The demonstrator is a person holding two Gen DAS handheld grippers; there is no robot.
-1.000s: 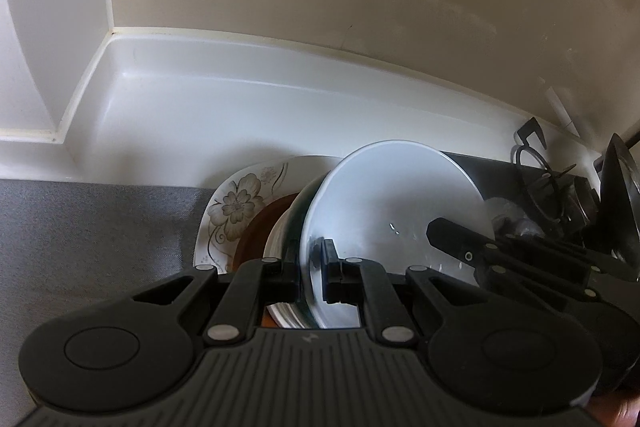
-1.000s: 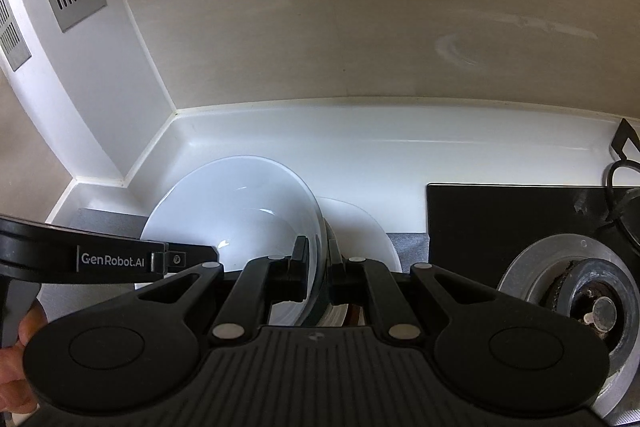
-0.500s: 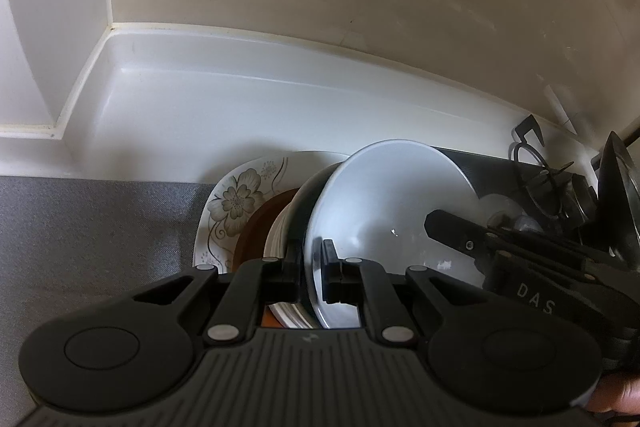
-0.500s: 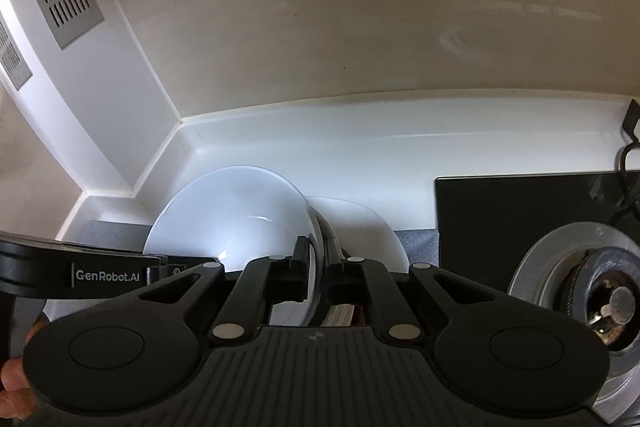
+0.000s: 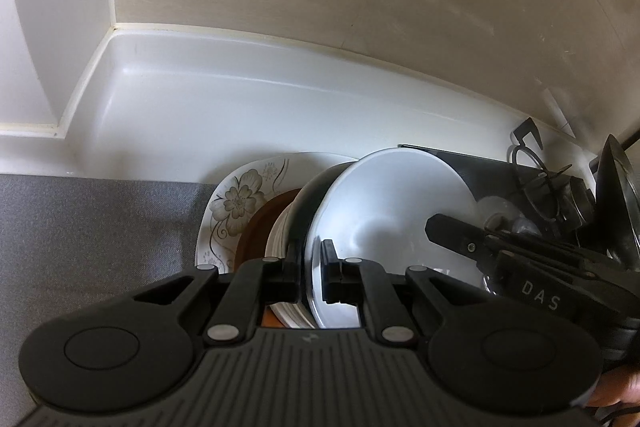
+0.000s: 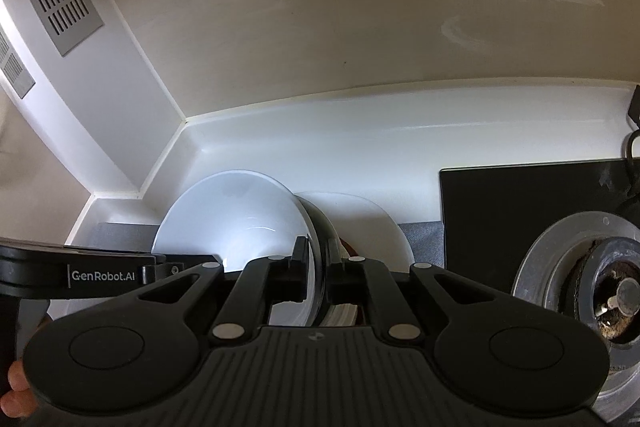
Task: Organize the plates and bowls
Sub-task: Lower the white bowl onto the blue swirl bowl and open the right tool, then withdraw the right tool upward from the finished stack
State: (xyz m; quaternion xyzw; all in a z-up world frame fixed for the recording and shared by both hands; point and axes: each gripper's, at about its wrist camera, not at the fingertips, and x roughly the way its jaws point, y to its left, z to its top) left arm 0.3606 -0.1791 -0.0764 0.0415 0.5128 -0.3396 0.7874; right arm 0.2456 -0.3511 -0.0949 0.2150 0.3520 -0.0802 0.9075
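- While the near rim of the white bowl (image 5: pixel 392 211) is clamped between them, the jaws of the left gripper (image 5: pixel 313 269) are seen pinched tight, one finger outside the dark outer wall and one inside the white hollow.
- The same white bowl (image 6: pixel 236 215) is gripped at its opposite rim by the right gripper (image 6: pixel 318 269), whose jaws are likewise clenched on the thin edge.
- The bowl is held tipped on edge, its opening turned toward the right side in the left wrist view and toward the left side in the right wrist view.
- Just behind the bowl, a stack of white plates (image 5: pixel 282 267) is seen, touching or nearly touching its dark outer side; which of the two cannot be told.
- A brown plate (image 5: pixel 260 223) lies under that stack, and a flowered plate (image 5: pixel 236 203) lies beneath and beyond it on the grey counter (image 5: pixel 96 227).
- In the right wrist view a pale plate rim (image 6: pixel 360 211) shows behind the bowl.
- The right gripper (image 5: pixel 520 267) is also seen from the left wrist camera, reaching in at the right.
- A black stove top (image 6: pixel 520 211) with a burner (image 6: pixel 608 291) lies to the right, well apart from the bowl.
- A white backsplash ledge (image 5: pixel 280 107) runs behind everything.
- A person's fingers (image 6: pixel 16 399) show at the lower left edge of the right wrist view.
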